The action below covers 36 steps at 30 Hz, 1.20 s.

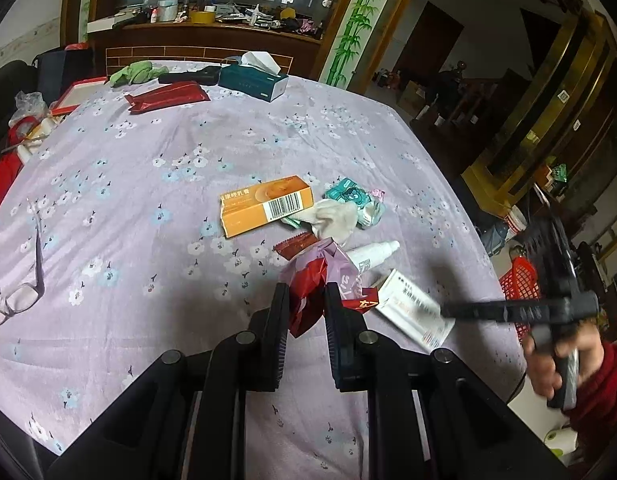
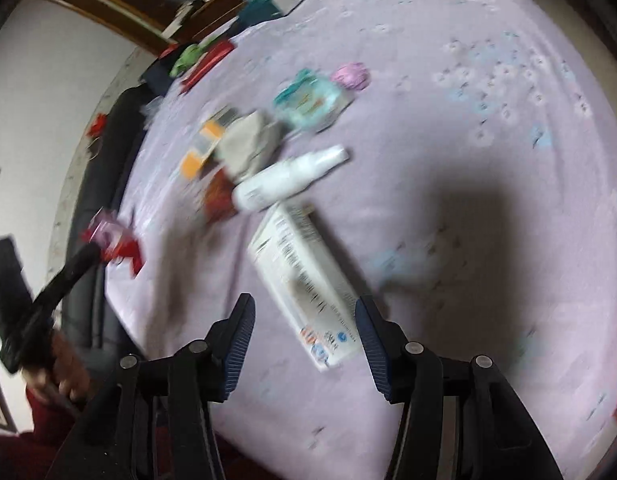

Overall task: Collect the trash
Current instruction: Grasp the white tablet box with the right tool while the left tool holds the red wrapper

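Between the black fingers of our left gripper [image 1: 306, 304] sits a crumpled red and lilac foil wrapper [image 1: 312, 280], pinched narrow and, as the right wrist view shows, lifted clear of the lilac flowered tablecloth [image 1: 148, 152]. We judge this to be the first piece in hand; nothing in either view shows trash already dropped in a bin, so we take the task as barely begun.

Just ahead of the left gripper's tips the rest of the litter lies in a loose cluster: a small brown-red sachet with a zigzag edge [image 1: 294, 245], a white plastic spray bottle on its side [image 1: 372, 256], a grey-white crumpled tissue [image 1: 336, 220], an orange cardboard box with a barcode [image 1: 264, 210], and beyond those a teal printed pouch [image 1: 350, 196] with a small pink wad [image 1: 377, 193] beside it. To the right of the left gripper's fingers lies a long white printed carton [image 1: 412, 308].

Our right gripper [image 2: 304, 336] stands wide open and empty, its blue-padded fingers either side of the near end of that white carton, not yet touching it as far as the blur lets us tell. We reckon the carton is next.

Off to the far right of the left gripper, past the table edge, a red mesh plastic basket [image 1: 522, 280] shows; it may be where the trash goes, but we cannot be sure. The wire-rimmed glasses [image 1: 16, 300] far to the left look like something to leave alone.
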{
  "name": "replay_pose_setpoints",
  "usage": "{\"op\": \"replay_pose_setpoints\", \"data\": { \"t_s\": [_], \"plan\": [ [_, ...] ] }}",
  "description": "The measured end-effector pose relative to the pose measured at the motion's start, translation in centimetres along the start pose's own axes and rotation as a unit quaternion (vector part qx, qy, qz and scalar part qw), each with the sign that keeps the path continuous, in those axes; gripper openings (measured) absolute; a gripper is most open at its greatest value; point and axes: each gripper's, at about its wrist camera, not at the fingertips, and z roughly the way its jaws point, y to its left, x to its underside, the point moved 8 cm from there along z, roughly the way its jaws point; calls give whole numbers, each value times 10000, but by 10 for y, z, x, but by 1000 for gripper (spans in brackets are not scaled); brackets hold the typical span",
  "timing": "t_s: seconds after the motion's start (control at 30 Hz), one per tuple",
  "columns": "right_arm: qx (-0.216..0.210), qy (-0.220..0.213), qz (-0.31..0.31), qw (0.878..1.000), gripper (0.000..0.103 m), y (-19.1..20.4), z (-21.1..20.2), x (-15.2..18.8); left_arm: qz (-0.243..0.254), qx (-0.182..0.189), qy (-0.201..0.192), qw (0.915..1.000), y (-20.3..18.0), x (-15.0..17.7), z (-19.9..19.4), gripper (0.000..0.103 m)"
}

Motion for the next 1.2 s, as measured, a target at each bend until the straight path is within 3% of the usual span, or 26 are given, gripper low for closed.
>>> {"op": "replay_pose_setpoints", "data": {
  "t_s": [0.1,0.23,0.53,0.6,0.63,0.8,1.2],
  "plan": [
    [328,-179,-346,9987,70,6,1,-5,39,33,-15,10000,0,-4,-1,16],
    [1032,-284,-794,9911,70,5,13,-11,93,103,-18,9999,-2,-6,-1,16],
    [1849,-4,-1779,9665,70,20,36,6,223,239,-12,9995,-5,-6,1,16],
    [1896,-1,-1693,9671,67,15,36,6,240,287,-20,9993,-8,-6,2,16],
    [1920,-8,-1597,9683,60,11,35,6,250,302,-24,9992,-9,-6,2,16],
    [1673,-85,-1172,9789,60,8,29,8,367,395,-58,9985,-19,-4,3,16],
    [1471,-342,-816,9852,61,9,22,14,583,533,6,9969,-45,3,9,16]
  ]
}}
